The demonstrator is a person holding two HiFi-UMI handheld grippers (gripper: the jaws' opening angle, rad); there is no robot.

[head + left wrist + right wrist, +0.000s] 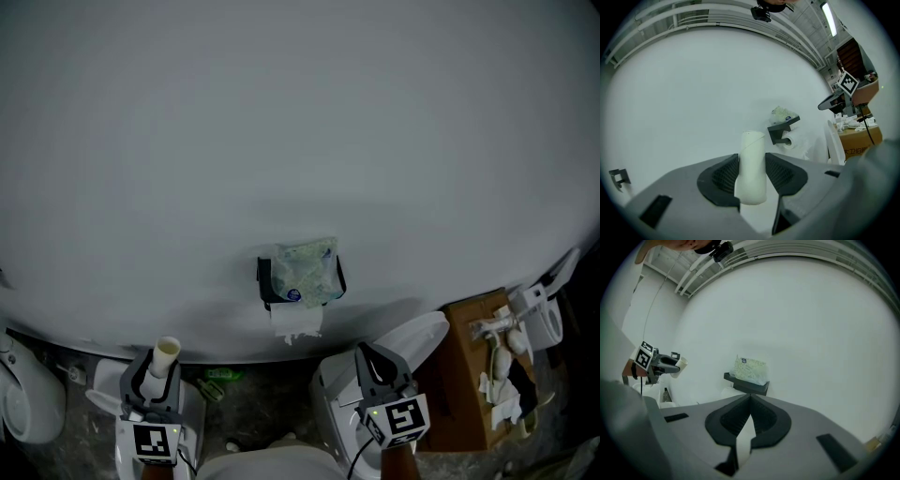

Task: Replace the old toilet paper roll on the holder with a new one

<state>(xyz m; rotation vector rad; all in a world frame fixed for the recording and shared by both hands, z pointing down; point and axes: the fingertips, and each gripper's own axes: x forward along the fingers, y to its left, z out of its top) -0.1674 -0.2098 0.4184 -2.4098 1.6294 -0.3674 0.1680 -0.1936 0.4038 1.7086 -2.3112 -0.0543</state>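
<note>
your left gripper (153, 377) is clamped on a bare cardboard tube (753, 164), which stands upright between its jaws. your right gripper (750, 401) is closed on nothing. the holder (745, 386) is on the wall straight ahead of your right gripper, with a paper roll (296, 319) hanging under it and a packet (305, 270) on top.

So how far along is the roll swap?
Nearly done, it seems. A roll with paper sits on the holder. The left gripper clamps a bare cardboard tube; the right gripper is shut and empty. Left: discarding the tube.
</note>
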